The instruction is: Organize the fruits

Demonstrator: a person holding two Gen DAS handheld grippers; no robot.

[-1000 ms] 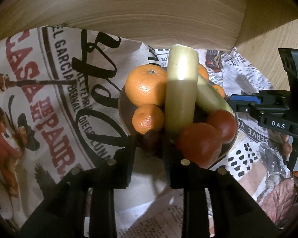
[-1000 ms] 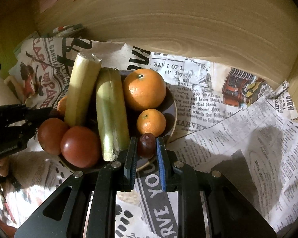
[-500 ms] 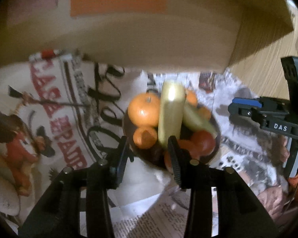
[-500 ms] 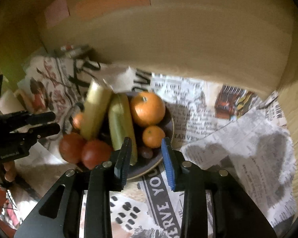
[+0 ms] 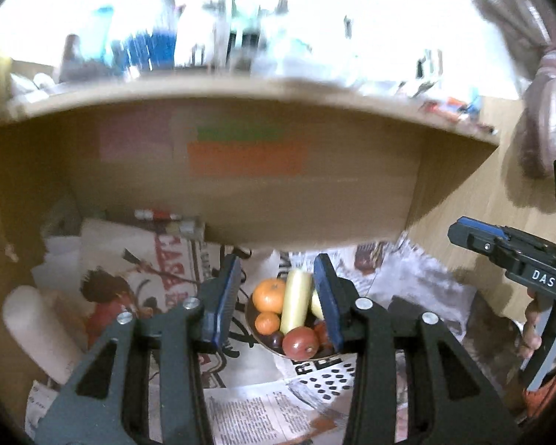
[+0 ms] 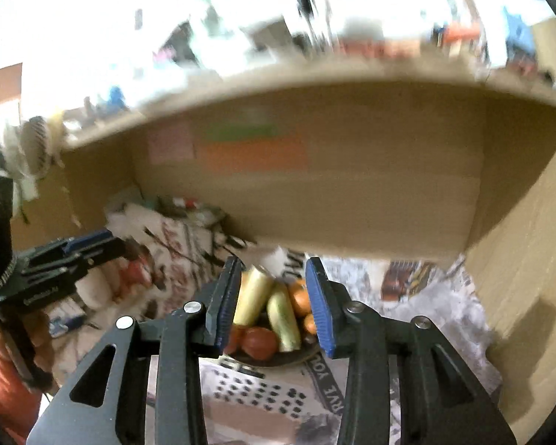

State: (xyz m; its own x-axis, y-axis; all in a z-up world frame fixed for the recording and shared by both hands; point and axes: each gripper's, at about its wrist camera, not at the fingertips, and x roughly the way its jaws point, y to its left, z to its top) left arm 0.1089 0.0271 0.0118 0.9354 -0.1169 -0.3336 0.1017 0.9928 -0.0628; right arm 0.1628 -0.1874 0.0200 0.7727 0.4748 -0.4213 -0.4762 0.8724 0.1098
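A wooden shelf board (image 5: 241,200) spans the scene above and beyond both pairs of tongs, with blurred orange and green patches on its face. Below it, newspaper sheets (image 5: 248,411) cover the worktop under and around the tongs. The left tongs (image 5: 278,302) hang above the paper with their blue-padded jaws wide apart and nothing between them. The right tongs (image 6: 274,306) are likewise spread apart and empty; in the left view they show at the right edge.

Seen through the gap of each pair, beyond the tips, a dark bowl (image 5: 257,337) sits on the newspaper. It holds two pale yellow-green bananas (image 5: 295,302) lying side by side, a large orange (image 5: 268,294), a small mandarin (image 5: 267,322) nearer the left tongs, red tomatoes (image 5: 301,341) at the near rim, and a dark grape (image 5: 276,339) just beside them.
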